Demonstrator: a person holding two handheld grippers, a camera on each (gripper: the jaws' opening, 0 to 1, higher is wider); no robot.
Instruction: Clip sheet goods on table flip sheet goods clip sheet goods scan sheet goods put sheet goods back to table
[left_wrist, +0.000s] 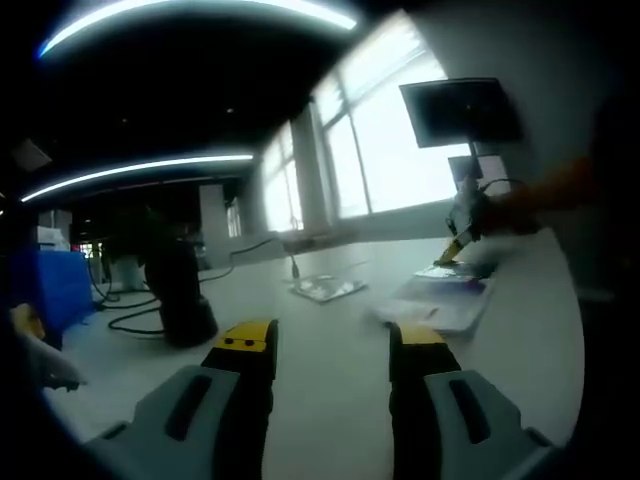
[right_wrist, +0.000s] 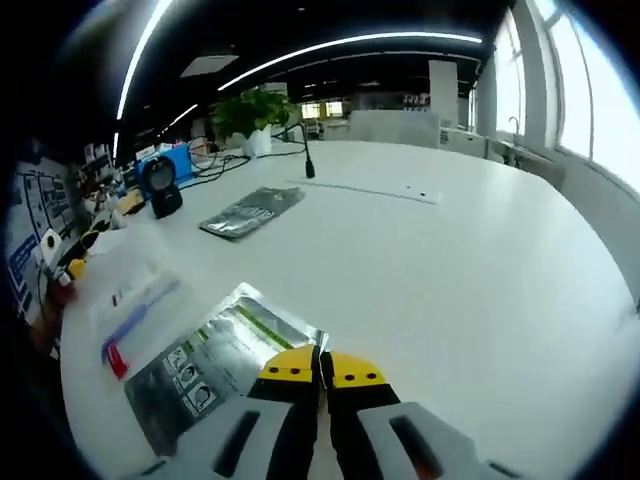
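My right gripper (right_wrist: 322, 366) has its fingers closed on the edge of the silver sheet pouch (right_wrist: 215, 362), which lies flat on the white desk (right_wrist: 450, 260). My left gripper (left_wrist: 330, 345) hovers with fingers apart above the desk.

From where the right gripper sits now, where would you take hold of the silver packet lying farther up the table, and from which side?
Take the silver packet by its near long edge, low and level from the right gripper side. It lies flat on the white table, so only a thin rim offers a bite. That gripper looks shut on the near foil packet, so it likely must release first.
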